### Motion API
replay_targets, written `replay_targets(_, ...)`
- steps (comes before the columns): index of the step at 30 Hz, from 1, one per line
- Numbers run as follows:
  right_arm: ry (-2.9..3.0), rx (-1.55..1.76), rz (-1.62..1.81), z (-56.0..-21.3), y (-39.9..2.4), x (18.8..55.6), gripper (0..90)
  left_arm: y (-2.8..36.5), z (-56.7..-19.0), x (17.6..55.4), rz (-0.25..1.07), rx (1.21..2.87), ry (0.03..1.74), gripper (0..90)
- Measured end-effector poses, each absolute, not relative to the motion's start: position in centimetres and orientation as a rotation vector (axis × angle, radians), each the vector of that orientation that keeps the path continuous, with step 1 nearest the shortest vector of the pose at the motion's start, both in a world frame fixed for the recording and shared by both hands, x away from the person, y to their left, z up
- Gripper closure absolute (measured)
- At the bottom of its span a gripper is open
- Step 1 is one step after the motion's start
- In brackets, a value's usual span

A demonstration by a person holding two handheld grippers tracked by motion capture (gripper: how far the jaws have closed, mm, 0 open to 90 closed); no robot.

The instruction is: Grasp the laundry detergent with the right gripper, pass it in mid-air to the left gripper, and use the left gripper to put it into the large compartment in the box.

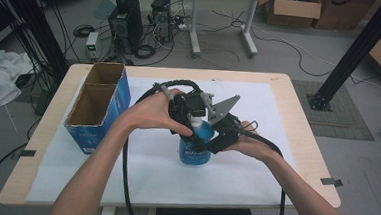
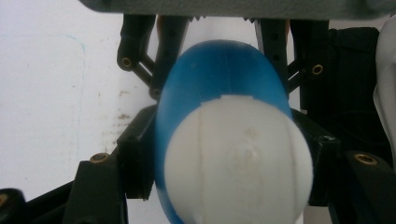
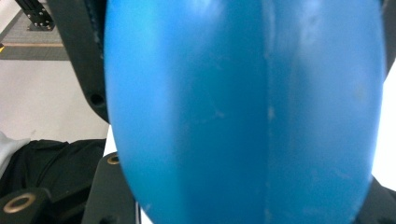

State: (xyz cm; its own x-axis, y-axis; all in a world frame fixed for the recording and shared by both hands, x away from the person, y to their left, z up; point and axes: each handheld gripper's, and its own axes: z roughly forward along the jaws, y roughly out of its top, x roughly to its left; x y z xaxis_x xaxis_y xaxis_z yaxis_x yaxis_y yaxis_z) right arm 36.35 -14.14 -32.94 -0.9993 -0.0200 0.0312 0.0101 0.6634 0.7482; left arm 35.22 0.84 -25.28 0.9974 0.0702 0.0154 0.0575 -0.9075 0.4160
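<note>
I hold a blue bottle (image 1: 194, 147) with a white cap (image 2: 238, 161) upright near the middle of the bench (image 1: 296, 144). My left gripper (image 1: 194, 118) pinches its cap end from both sides; my right gripper (image 1: 220, 134) squeezes the blue body. An open blue carton (image 1: 98, 107) stands by the left edge.

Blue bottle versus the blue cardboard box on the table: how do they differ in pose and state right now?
The blue bottle stands mid-table with both claws around it, the left claw at its white cap and the right claw on its body; the blue cardboard box sits untouched near the table's left edge. The bottle is capped; the box is open-topped, showing two brown compartments. The bottle is rounded, the box rectangular. Both are blue and upright.
</note>
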Motion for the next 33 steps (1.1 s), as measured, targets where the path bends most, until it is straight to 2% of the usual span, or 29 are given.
replay_targets(10, -2.827, 0.012, -1.276, -32.9, -14.2, 36.3, 45.2, 0.6, -25.1, 35.1, 0.043, 2.732, 0.096, 37.8)
replay_targets(13, -2.820, 0.021, -1.273, -33.0, -14.2, 36.3, 45.1, 0.1, -24.9, 35.1, 0.021, 2.787, 0.132, 37.9)
replay_targets(33, -2.774, 0.014, -1.325, -33.5, -14.7, 36.5, 43.3, -0.3, -25.0, 35.4, 0.007, 2.793, 0.151, 38.1)
